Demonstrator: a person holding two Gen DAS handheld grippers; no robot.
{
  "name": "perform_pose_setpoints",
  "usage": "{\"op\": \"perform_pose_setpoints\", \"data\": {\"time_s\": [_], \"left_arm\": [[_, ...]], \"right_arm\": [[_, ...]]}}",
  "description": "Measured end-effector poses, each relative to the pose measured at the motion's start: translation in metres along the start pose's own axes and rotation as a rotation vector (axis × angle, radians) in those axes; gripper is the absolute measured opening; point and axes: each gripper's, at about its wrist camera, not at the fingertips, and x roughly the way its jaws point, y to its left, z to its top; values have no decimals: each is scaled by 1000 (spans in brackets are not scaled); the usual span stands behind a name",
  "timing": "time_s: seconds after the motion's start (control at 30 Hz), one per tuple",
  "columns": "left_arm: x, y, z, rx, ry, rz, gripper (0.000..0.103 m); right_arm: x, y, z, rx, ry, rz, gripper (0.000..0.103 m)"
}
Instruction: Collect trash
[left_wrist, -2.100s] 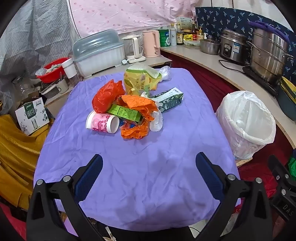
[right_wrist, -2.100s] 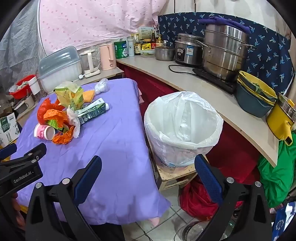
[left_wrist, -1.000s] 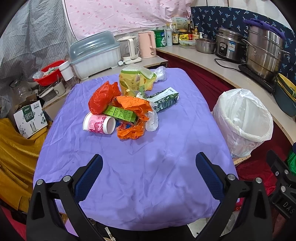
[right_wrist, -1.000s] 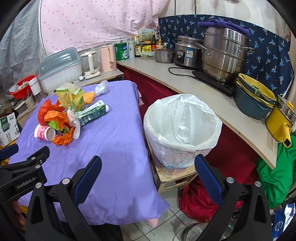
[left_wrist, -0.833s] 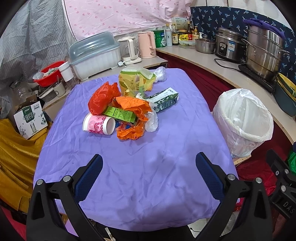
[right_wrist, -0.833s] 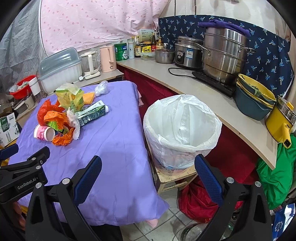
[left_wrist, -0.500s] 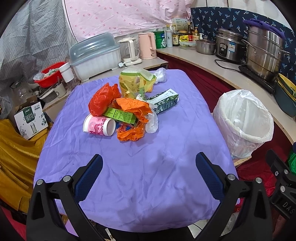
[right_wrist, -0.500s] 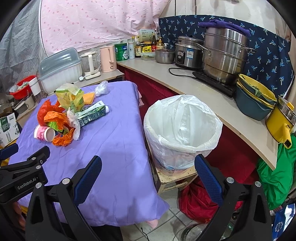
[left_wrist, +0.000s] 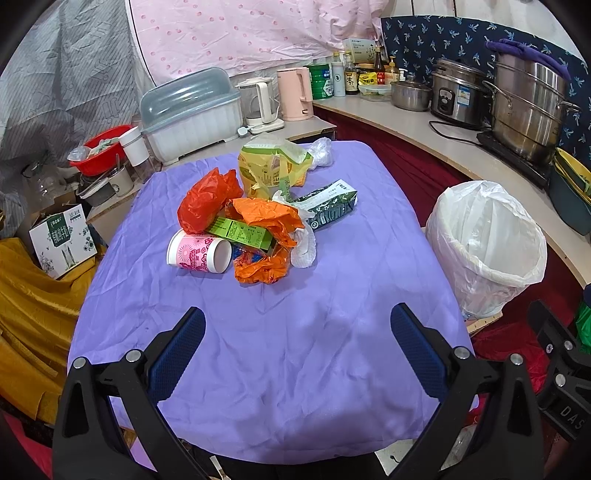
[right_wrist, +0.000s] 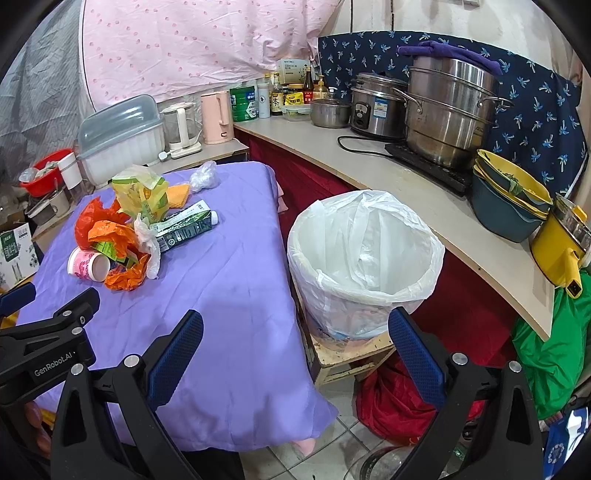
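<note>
The left gripper (left_wrist: 297, 350) hangs spread and empty over the near purple tablecloth (left_wrist: 280, 354); the right gripper (right_wrist: 295, 349) gapes over the table edge beside the white-lined bin (right_wrist: 364, 258). Little has shifted. The pink paper cup (left_wrist: 199, 254) lies sideways amid the litter, mouth facing right

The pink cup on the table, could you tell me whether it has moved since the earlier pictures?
No. The pink cup still lies on its side against the green box, as before.

Left gripper (left_wrist: 297, 345) is hovering wide apart, empty, over purple cloth (left_wrist: 280, 332); trash pile (left_wrist: 258, 218) is lying beyond.
</note>
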Motion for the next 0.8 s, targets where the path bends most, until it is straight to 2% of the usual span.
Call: {"op": "perform_pose_setpoints", "data": {"time_s": [0.8], "left_arm": [[-4,0,3,3,-18,3,96]], "right_arm": [[0,1,0,-2,-5,-1,96]]}}
